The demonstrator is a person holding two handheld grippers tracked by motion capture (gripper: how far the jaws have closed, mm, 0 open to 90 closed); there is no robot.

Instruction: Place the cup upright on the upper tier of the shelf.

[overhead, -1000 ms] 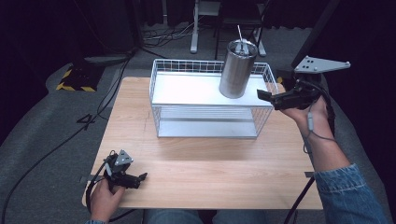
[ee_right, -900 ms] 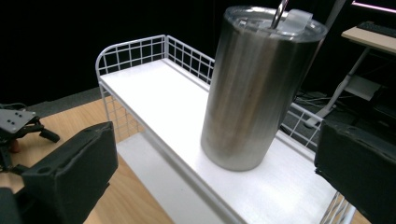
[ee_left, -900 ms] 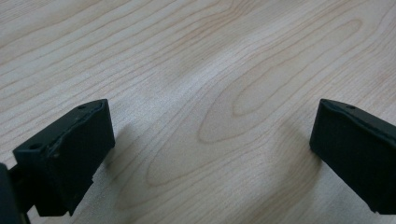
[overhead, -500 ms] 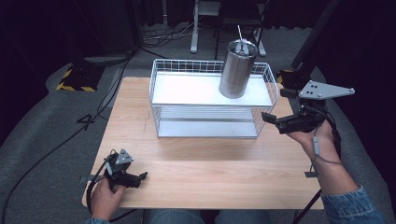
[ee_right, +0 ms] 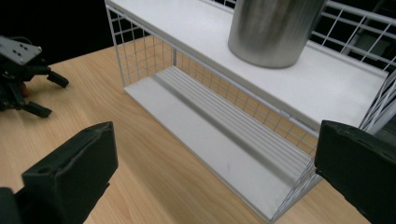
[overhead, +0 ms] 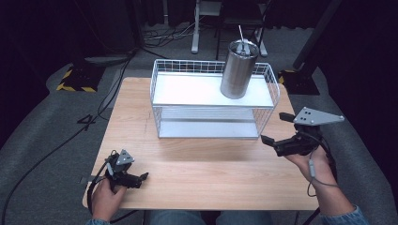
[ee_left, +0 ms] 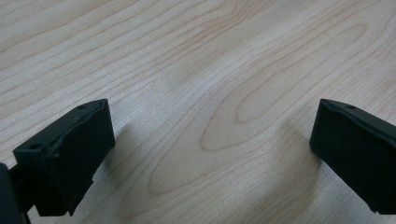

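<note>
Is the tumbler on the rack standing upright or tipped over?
Upright. The tumbler stands on its base on the rack's top shelf, lid and straw pointing up, with the open right gripper well clear of it.

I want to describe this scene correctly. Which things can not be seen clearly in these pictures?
- Steel tumbler: its top is cut off by the right gripper view's upper edge.
- Tumbler contents: hidden by its lid in the high view.
- Wire rack lower shelf: mostly hidden under the white upper shelf in the high view.

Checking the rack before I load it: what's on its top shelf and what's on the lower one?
On the wire rack top shelf stands a steel tumbler with a straw, upright. The lower shelf looks bare; its back strip is partly hidden.
</note>
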